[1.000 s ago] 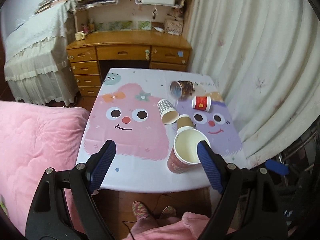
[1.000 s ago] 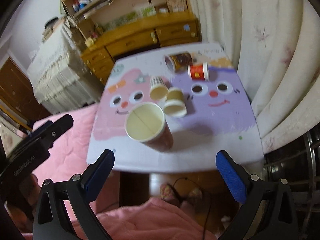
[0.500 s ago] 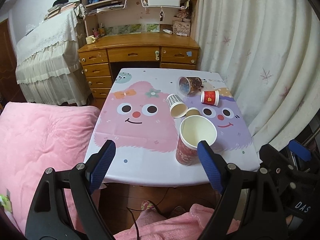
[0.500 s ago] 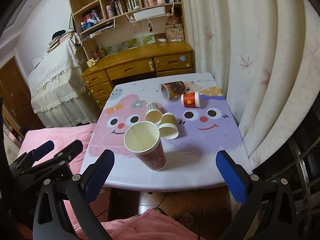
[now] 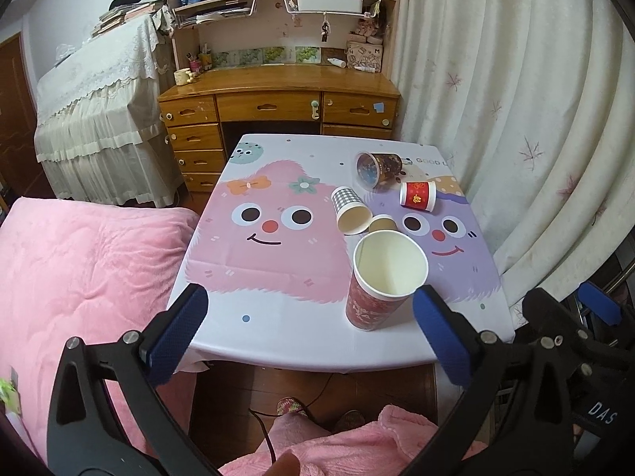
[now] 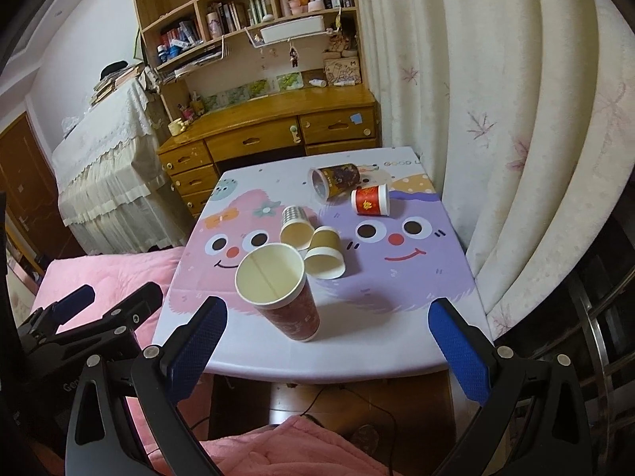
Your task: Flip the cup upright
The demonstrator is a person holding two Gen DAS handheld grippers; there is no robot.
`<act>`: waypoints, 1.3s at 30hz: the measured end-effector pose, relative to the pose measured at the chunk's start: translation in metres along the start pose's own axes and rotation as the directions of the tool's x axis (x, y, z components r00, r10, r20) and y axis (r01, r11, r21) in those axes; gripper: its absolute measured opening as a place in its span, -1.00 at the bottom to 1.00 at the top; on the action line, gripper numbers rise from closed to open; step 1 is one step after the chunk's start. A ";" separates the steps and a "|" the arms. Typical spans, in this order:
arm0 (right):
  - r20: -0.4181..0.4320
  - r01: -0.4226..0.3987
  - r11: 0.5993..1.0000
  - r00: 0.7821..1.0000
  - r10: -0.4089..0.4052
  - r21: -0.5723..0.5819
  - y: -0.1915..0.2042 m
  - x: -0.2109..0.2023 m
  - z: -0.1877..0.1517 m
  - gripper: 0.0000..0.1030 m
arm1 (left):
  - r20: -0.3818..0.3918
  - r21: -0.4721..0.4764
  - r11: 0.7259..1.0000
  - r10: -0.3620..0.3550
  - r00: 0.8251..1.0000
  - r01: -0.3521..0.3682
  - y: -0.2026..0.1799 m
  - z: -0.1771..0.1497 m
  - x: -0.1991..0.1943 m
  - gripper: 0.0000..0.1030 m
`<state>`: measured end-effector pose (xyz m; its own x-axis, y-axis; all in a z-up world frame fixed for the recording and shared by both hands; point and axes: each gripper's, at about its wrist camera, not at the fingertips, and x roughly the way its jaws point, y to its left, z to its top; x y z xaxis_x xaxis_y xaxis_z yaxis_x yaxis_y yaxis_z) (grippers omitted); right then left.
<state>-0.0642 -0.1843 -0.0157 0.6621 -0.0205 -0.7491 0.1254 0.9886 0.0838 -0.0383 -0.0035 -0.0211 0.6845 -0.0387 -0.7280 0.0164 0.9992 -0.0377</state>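
A tall red paper cup [image 5: 377, 293] [image 6: 287, 301] stands upright near the table's front edge. Behind it several cups lie on their sides: a checked cup [image 5: 349, 210] [image 6: 295, 226], a tan cup [image 5: 381, 223] [image 6: 325, 254], a red-and-white cup [image 5: 417, 196] [image 6: 370, 199] and a dark patterned cup [image 5: 377, 167] [image 6: 333, 180]. My left gripper [image 5: 309, 333] is open and empty, held in front of the table. My right gripper [image 6: 329, 347] is open and empty, also short of the table edge.
The small table [image 5: 278, 329] has a cartoon-face cloth. A pink bed [image 5: 79, 269] lies to the left, a curtain [image 5: 516, 119] to the right, and a wooden desk [image 5: 278, 99] with shelves behind.
Both grippers have drawn back and up from the table, so more of the room shows. The red cup stands where it was; the other cups have not moved.
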 end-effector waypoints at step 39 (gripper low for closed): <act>-0.046 -0.016 1.000 0.999 0.016 0.004 -0.004 0.017 0.001 0.99 | -0.009 0.009 1.000 0.002 1.000 -0.002 -0.001 0.000 0.009 0.99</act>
<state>-0.0523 -0.1886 -0.0284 0.6295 0.0024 -0.7770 0.1175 0.9882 0.0983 -0.0321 -0.0049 -0.0271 0.6783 -0.0367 -0.7339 0.0217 0.9993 -0.0300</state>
